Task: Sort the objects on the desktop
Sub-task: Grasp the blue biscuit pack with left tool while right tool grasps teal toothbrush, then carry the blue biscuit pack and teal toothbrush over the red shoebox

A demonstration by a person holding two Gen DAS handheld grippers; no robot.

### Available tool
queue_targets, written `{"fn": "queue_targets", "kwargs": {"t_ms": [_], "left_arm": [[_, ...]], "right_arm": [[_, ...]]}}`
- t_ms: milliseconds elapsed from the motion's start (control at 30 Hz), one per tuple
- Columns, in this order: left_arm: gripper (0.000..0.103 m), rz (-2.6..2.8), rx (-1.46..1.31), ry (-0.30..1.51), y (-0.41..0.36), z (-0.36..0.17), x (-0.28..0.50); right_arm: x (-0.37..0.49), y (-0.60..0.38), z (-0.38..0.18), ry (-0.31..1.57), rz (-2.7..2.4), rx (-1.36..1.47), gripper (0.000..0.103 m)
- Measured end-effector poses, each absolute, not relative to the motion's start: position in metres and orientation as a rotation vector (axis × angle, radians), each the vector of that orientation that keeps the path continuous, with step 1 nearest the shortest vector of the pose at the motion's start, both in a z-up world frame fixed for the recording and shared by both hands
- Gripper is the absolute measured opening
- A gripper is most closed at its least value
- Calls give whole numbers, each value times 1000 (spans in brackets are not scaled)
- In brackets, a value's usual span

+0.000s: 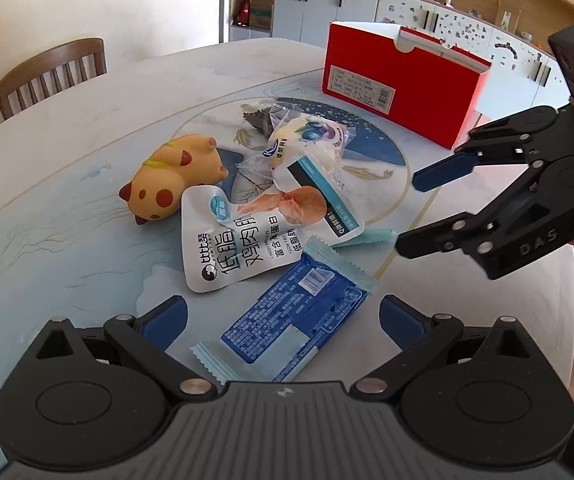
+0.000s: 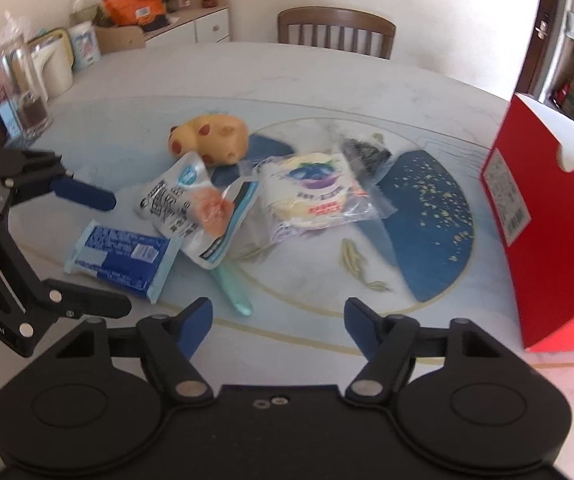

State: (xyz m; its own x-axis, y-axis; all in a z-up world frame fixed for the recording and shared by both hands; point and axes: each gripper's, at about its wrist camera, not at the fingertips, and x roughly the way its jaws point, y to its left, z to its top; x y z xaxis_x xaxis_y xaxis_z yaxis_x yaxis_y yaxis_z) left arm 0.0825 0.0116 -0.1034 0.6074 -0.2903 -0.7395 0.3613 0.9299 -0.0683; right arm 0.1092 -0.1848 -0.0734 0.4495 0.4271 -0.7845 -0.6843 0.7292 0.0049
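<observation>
Both tools gape, empty: left tool [image 1: 283,312] straddles the blue wrapper [image 1: 295,312] at 6 o'clock of the counter [image 1: 87,128]; right tool [image 2: 277,320] hovers over bare counter; risk: white pouch [image 1: 243,240] overlaps wrapper, may drag along w/ it.

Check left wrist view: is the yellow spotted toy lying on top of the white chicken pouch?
No. The yellow spotted toy lies on the table beside the white chicken pouch.

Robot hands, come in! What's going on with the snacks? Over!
Left gripper open, over blue wrapper. Right gripper open, empty. Snacks and yellow toy piled together, unsorted. Red box waiting. Over.
</observation>
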Motion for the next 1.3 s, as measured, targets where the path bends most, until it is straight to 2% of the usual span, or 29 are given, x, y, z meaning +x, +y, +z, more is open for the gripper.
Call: {"fn": "queue_targets", "kwargs": {"t_ms": [167,333,500,667,767,867,1167,1300], "left_arm": [[102,-392,121,835,10,-108,81],[93,-395,137,829,8,-109,83],[79,-400,155,815,6,-108,84],[61,-383,174,797,6,-107,83],[45,-373,171,794,6,-106,85],[41,-371,174,797,5,-105,85],[37,-368,145,800,3,-104,80],[37,-361,129,808,4,-103,80]], "right_arm": [[109,-175,-80,856,739,-376,52],[109,-168,-81,843,763,-387,44],[110,-163,-82,844,780,-363,34],[107,-162,-81,836,800,-371,18],[106,-162,-81,839,794,-371,17],[105,-161,-80,840,787,-374,15],[100,-168,-78,861,787,-364,7],[98,-174,-78,870,783,-348,7]]}}
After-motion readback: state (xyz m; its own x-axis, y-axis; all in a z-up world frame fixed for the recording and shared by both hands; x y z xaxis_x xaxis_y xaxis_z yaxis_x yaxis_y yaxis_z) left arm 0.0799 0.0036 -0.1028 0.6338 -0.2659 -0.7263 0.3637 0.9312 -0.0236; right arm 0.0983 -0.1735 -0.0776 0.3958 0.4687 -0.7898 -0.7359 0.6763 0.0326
